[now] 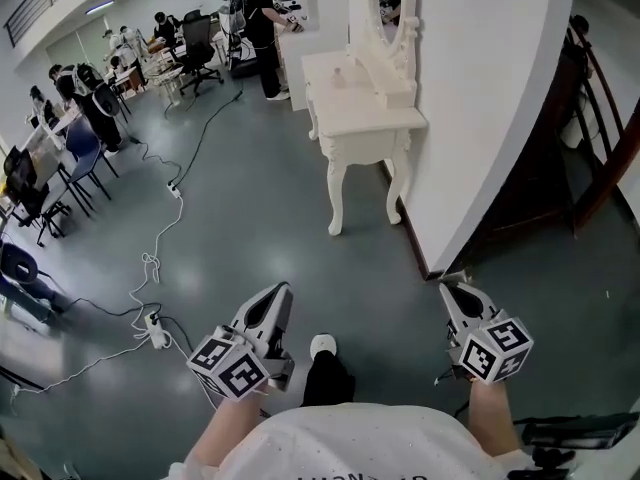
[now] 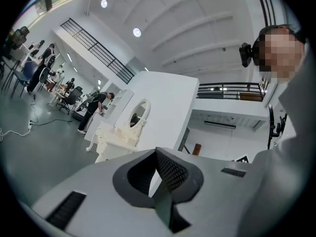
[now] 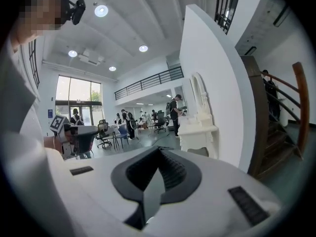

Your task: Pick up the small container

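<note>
Distance is the thing: what looks like the small pale container (image 1: 338,76) sits on the ornate white table (image 1: 370,123) straight ahead, well apart from left gripper (image 1: 279,290) and right gripper (image 1: 448,288), jaws clenched empty, neither nearer.

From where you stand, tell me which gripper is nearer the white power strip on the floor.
Left. The left gripper hangs just right of the power strip in the head view; the right gripper is on the person's other side, by the end of the wall.

Dressing table (image 1: 362,120) cream; floor (image 1: 250,223) grey-green; wall (image 1: 480,88) white; left gripper (image 1: 279,290), right gripper (image 1: 451,288) grey, black-white square-patterned.
</note>
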